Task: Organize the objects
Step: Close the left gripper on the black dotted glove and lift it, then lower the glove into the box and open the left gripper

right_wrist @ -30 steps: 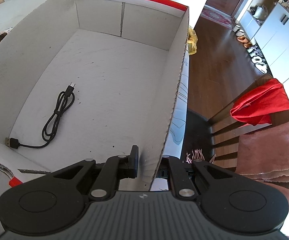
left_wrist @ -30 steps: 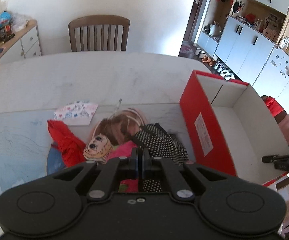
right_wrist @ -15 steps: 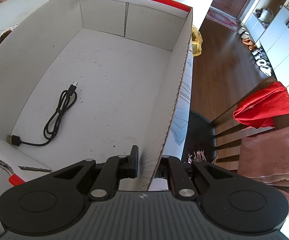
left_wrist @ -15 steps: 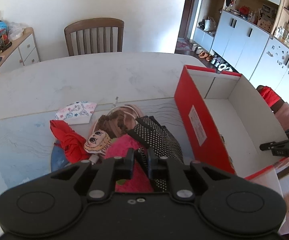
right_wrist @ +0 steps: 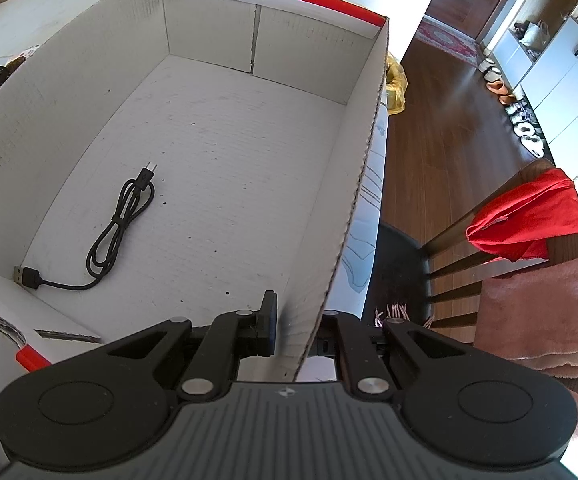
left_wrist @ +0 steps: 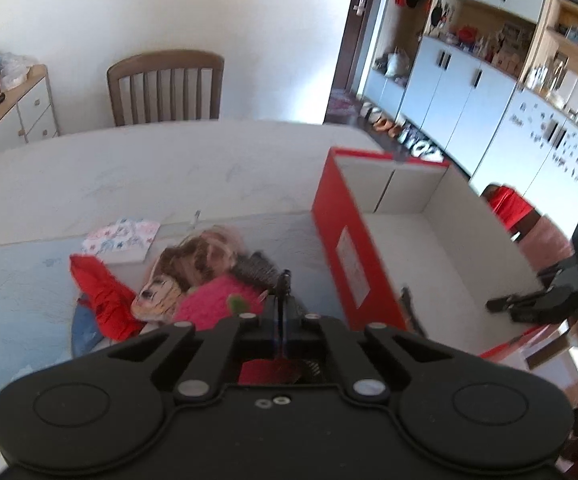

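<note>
Box (right_wrist: 369,152) wall pinched by R gripper (right_wrist: 295,320)

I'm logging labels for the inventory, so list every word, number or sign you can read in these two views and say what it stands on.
No text can be read in either view.
White label on the red box's side: print too blurred.
Patterned paper on the table: pictures only, no words made out.
Inside of the box: bare cardboard, no print.
Cupboard door stickers: too small.

Box (right_wrist: 225,152): floor mostly bare, cable (right_wrist: 117,224) near left wall. Counter (left_wrist: 137,168): far half free; soft-toy pile (left_wrist: 193,276) crowds left of box.
</note>
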Action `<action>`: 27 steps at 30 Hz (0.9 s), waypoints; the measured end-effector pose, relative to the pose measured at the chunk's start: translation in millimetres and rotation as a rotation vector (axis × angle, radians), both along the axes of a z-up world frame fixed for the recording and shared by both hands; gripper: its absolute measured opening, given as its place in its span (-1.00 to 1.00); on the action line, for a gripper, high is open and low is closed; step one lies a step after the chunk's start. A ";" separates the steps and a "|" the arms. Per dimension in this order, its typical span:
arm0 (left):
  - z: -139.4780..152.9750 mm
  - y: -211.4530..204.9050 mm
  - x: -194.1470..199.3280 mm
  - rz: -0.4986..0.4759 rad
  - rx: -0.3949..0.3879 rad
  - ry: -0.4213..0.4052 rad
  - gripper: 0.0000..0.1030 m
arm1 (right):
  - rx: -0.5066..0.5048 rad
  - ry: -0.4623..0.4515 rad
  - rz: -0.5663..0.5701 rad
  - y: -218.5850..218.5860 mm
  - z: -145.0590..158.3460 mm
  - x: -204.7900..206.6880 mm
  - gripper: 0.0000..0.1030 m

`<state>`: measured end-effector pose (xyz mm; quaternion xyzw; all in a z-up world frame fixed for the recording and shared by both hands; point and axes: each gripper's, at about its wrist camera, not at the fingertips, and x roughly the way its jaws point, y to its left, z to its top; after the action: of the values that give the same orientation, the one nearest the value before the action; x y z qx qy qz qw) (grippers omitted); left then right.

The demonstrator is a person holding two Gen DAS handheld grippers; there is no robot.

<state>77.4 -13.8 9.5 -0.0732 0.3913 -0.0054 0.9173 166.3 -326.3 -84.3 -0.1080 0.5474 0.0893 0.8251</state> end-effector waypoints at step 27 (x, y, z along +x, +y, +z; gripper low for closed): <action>61.5 -106.2 103.5 -0.278 -0.038 -0.131 -1.00 | 0.000 0.001 0.000 -1.3 -3.8 0.9 -0.80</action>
<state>180.9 -120.0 71.1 -0.0352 0.3367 -0.1447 0.9298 167.1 -327.6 -88.0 -0.1083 0.5478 0.0894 0.8248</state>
